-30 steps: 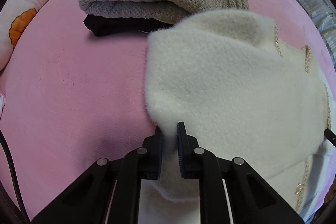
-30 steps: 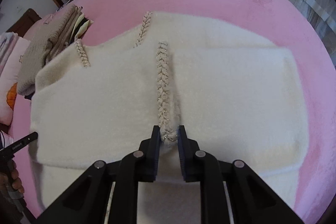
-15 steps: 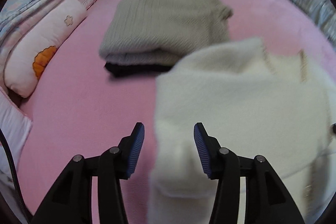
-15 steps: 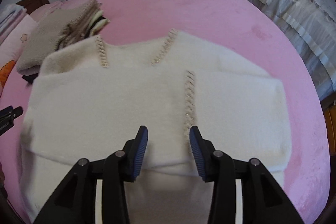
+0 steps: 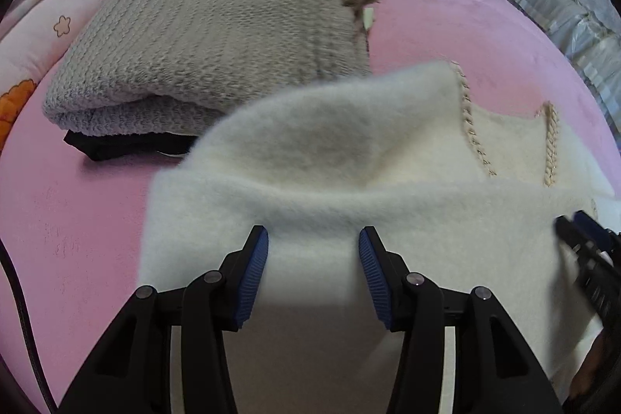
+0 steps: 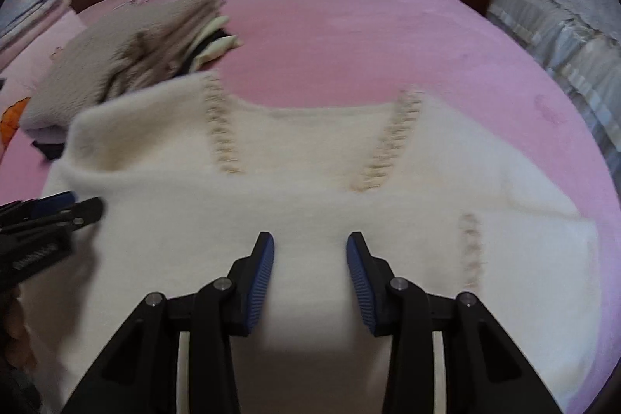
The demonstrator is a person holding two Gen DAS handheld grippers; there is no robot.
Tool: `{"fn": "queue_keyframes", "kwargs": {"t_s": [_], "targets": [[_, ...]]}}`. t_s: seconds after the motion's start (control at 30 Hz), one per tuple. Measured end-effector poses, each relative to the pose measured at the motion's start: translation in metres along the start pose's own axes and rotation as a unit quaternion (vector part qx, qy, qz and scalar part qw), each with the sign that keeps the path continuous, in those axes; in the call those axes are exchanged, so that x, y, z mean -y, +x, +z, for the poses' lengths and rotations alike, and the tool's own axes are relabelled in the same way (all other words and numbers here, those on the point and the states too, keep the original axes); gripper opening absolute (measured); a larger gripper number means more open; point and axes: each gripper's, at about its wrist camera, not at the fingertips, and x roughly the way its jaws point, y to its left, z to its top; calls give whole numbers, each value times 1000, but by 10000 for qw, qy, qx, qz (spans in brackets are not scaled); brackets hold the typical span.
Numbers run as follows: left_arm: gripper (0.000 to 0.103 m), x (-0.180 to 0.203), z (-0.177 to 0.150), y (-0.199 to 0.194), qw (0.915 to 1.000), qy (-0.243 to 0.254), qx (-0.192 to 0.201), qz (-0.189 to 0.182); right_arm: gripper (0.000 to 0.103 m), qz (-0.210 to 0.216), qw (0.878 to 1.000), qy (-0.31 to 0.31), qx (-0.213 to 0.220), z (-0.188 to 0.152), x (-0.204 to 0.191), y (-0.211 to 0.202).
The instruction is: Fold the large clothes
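At the far left a pink pillow with an orange print lies along the edge of the pink bed. Next to it sits a folded grey-brown knit sweater stacked on a black garment; this pile lies just beyond the cream sweater and seems to touch its left shoulder, though blur makes that uncertain. The cream sweater lies flat on the middle of the bed, braided trim facing up. The left gripper hovers over its left part, jaws parted with nothing pinched. The right gripper is over the middle, jaws apart and closing slightly, pads clear of the fabric. A covered piece of furniture stands at the right.
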Motion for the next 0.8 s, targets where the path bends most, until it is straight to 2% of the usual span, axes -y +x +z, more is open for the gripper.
{"fn": "queue_keyframes", "kwargs": {"t_s": [0.03, 0.1, 0.13, 0.17, 0.2, 0.3, 0.43, 0.6, 0.73, 0.8], "targets": [[47, -4, 0, 0, 10000, 15, 3, -13, 38, -117, 9998, 143, -3, -2, 18, 2], [46, -7, 0, 2, 9999, 113, -10, -57, 24, 104, 9994, 297, -127, -8, 49, 5], [46, -8, 0, 2, 9999, 156, -10, -35, 26, -185, 9994, 256, -162, -10, 54, 5], [46, -7, -1, 2, 9998, 200, -13, -3, 54, -423, 9987, 248, -129, -12, 60, 4], [46, -5, -1, 3, 9997, 224, -17, 42, 61, -513, 9980, 351, -114, -15, 69, 4], [46, 1, -1, 4, 9996, 235, -32, 171, 61, -241, 9968, 735, -220, -17, 84, 6], [46, 8, 3, 3, 9992, 171, -151, 320, 61, -288, 9965, 716, -307, -13, 81, 0], [47, 20, 16, -32, 9989, 102, -302, 355, 61, -10, 9944, 1004, -334, -9, 91, -34], [66, 31, 19, -78, 9994, 43, -49, 329, 61, 129, 9941, 1037, -287, -2, 99, -70], [70, 39, 18, -100, 9995, 48, 64, 307, 61, 156, 9945, 995, -277, 2, 106, -89]]}}
